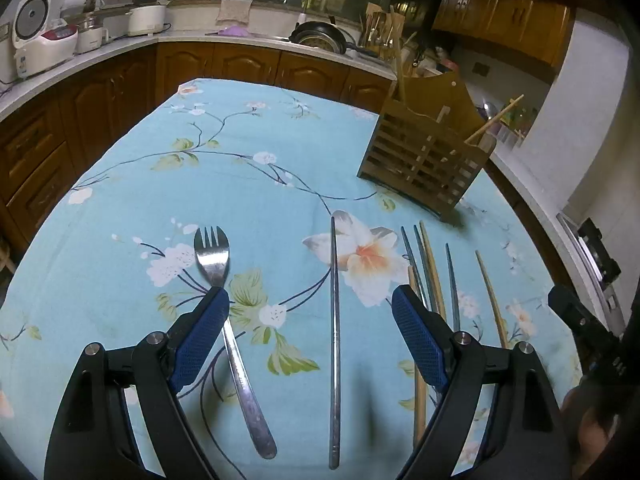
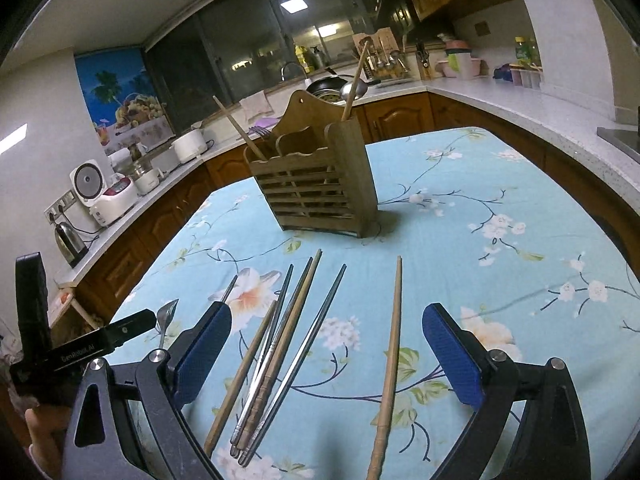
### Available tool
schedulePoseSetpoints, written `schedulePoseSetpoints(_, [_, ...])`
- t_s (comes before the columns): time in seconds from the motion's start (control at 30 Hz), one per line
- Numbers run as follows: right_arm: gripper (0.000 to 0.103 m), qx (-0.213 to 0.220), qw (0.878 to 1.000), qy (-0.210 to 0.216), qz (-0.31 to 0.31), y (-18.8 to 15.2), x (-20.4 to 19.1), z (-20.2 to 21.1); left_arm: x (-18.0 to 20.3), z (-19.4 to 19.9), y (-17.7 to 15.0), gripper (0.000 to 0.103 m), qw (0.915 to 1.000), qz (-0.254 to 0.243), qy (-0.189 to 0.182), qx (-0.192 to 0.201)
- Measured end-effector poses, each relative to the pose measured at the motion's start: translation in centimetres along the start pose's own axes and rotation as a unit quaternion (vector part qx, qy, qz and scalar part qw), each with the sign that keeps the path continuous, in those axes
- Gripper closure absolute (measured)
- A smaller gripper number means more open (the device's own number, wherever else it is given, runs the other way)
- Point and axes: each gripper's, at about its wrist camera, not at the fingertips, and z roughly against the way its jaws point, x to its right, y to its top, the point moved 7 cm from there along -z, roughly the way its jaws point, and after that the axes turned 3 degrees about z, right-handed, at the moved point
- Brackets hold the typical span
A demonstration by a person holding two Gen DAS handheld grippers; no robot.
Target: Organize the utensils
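Hovering with fingers spread and empty, the left gripper (image 1: 310,302) and right gripper (image 2: 326,328) face chopsticks (image 2: 280,344) lined along the desk's (image 2: 500,184) near edge, ready for the wooden holder (image 2: 316,192).

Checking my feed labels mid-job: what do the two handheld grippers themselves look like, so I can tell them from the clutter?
Both look alike. The left gripper and right gripper each have two black angular fingers with silver pivot bolts and blue textured pads. In the right wrist view, the left gripper's black body carries small white lettering, seemingly "GenRobot.AI". No cables or sleeves show.
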Motion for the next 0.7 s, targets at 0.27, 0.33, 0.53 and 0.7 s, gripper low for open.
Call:
schedulePoseSetpoints(0.27, [0.006, -0.006, 1.000, 0.003, 0.003, 0.2, -0.1, -1.0, 0.2, -1.1, 0.2, 0.018, 0.9998, -0.013, 0.011, -0.014])
schedulePoseSetpoints(0.33, [0.009, -0.009, 1.000, 0.004, 0.003, 0.3, -0.3, -1.4, 0.3, -1.6, 0.5, 0.018, 0.9996, -0.019, 0.014, -0.018])
schedulePoseSetpoints(0.53, [0.044, -0.042, 0.999, 0.010, 0.003, 0.9, -0.6, -4.2, 1.1, -3.5, 0.9, 0.018, 0.9976, -0.046, 0.017, -0.049])
schedulePoseSetpoints(0.7, [0.062, -0.065, 0.998, 0.019, 0.003, 1.4, -1.3, -6.6, 1.9, -5.1, 1.7, 0.024, 0.9956, -0.065, 0.019, -0.064])
